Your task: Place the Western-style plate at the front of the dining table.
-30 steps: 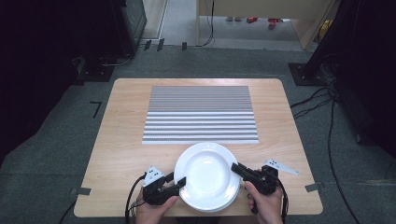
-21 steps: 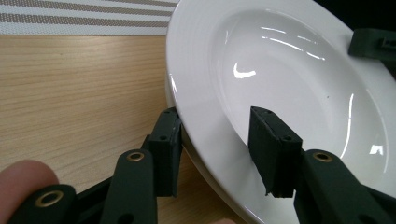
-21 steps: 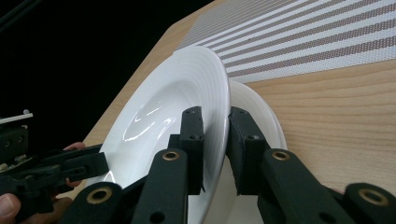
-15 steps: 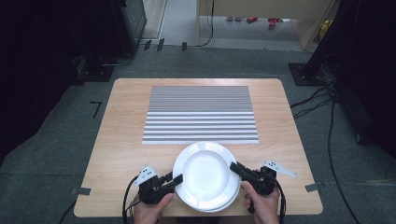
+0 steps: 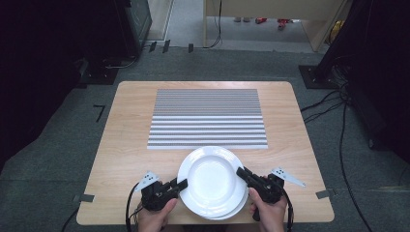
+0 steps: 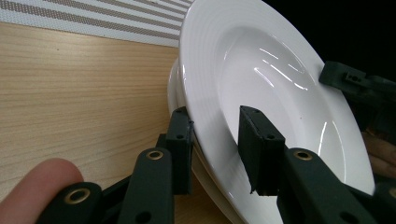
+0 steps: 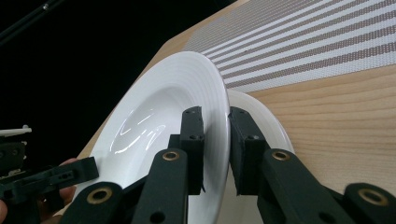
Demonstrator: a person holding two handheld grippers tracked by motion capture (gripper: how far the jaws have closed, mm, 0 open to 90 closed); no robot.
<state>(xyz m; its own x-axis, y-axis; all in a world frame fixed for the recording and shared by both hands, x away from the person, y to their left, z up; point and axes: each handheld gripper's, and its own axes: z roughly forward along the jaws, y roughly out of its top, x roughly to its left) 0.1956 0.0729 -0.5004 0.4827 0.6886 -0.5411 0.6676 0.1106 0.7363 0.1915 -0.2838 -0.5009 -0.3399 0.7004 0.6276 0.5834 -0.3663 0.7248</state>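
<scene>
**High view: top plate pinched at both rims, near table edge**

High view has the wooden table [image 5: 121,140] with a striped placemat [image 5: 208,118] in the middle; just in front of it, at the near edge, sits a stack of white plates [image 5: 212,181]. Top plate [image 6: 261,88] is glazed ceramic by the look: stiff, fairly heavy, slippery, breaks if dropped. Best hold is the flat ridged rim at two opposite sides, which is where both tools are.

Lower plate [image 7: 261,116] sits beneath it, its edge peeking out.

Right gripper [image 5: 243,174] is clamped on the top plate's right rim, pads on both faces. Left gripper [image 5: 181,184] straddles the left rim; jaws have just been closing, the inner pad looks not quite seated, so likely not gripping yet.

No brands, labels or readable writing anywhere.
</scene>
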